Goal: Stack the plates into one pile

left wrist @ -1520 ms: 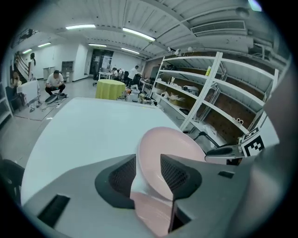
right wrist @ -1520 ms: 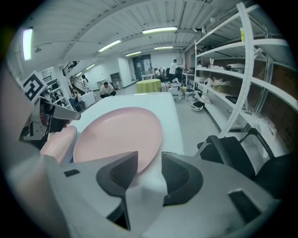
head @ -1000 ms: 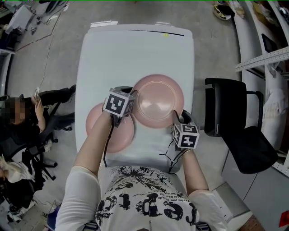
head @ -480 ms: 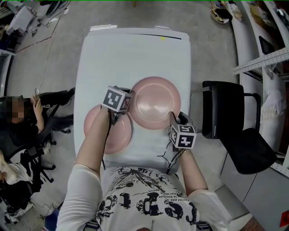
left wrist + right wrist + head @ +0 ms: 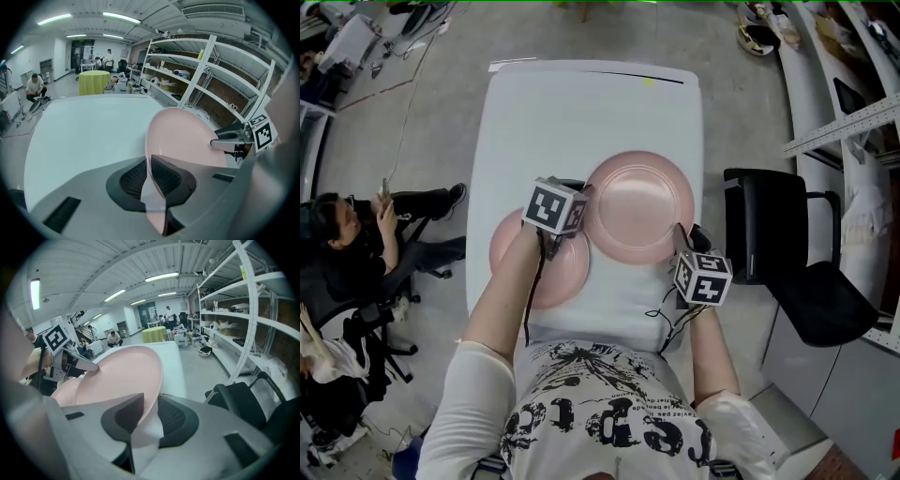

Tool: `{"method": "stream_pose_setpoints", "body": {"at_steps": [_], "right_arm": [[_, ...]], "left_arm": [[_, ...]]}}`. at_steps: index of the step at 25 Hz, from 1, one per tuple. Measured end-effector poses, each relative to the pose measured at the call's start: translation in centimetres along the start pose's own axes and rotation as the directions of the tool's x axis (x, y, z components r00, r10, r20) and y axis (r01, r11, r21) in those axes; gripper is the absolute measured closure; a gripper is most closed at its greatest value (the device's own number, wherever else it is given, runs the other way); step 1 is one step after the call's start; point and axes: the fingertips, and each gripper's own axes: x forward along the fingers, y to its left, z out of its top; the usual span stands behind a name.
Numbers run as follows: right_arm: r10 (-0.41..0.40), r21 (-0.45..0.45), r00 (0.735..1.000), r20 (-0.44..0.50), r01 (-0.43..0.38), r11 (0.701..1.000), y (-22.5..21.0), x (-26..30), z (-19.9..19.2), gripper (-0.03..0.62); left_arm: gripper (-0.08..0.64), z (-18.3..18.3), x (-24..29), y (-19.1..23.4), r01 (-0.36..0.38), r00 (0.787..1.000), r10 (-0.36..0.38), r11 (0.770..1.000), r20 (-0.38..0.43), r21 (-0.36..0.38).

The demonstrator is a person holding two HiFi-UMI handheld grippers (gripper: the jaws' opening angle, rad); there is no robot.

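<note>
Left gripper (image 5: 151,174): is pinching the far-left rim of the upper plate (image 5: 639,204), its pads pressing on both faces of the thin edge. Its jaws have drawn in over the last second and are now holding steady.
Right gripper (image 5: 146,420): is closing at this moment, with the same plate's near-right rim standing between its jaws. The pads are nearing the rim but are not looking clamped yet.
Change: a one-sided pinch is turning into a hold from two opposite edges, while the plate itself is staying almost where it was over the table's middle.
Meaning for the task: judging from this, the plate is being readied for a level lift and a short carry toward the table's near-left part. No pile is standing yet.
Table (image 5: 581,103): white and rectangular, it is carrying both plates on its near half and is serving as the landmark.
Upper plate: pale pink, round and glossy, it is showing a shallow well and a broad raised rim. It is sitting over the table's middle, slightly to the right, with its left edge overlapping the other plate. Whether it is lifting clear of the table top I cannot tell.
Lower plate (image 5: 567,267): matching pink, it is lying flat on the table's near-left part and is partly hiding under the person's left arm.
</note>
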Motion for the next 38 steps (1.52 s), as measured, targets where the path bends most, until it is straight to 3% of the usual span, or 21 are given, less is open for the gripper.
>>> {"method": "stream_pose_setpoints", "body": {"at_steps": [7, 16, 28, 38], "right_arm": [[-0.009, -0.012, 0.999, 0.043, 0.009, 1.000, 2.6, -3.2, 1.3, 0.509], [0.023, -0.038, 0.999, 0.043, -0.021, 0.999, 12.0, -4.4, -0.3, 0.522], [0.062, -0.069, 0.998, -0.027, -0.063, 0.996, 23.9, -3.3, -5.0, 0.526], [0.029, -0.089, 0.995, -0.096, -0.038, 0.995, 27.4, -1.9, -8.4, 0.523]], "left_arm": [[0.518, -0.8, -5.1, -0.7, 0.026, 0.997, -0.025, 1.000, 0.076, -0.008], [0.518, -7.5, -12.5, 3.7, 0.004, 0.994, 0.003, 0.998, 0.108, -0.068], [0.520, -17.1, -19.6, 10.5, -0.053, 0.992, 0.068, 0.988, 0.103, -0.142], [0.520, -21.5, -20.5, 12.9, -0.107, 0.991, 0.119, 0.983, 0.067, -0.149]]}}
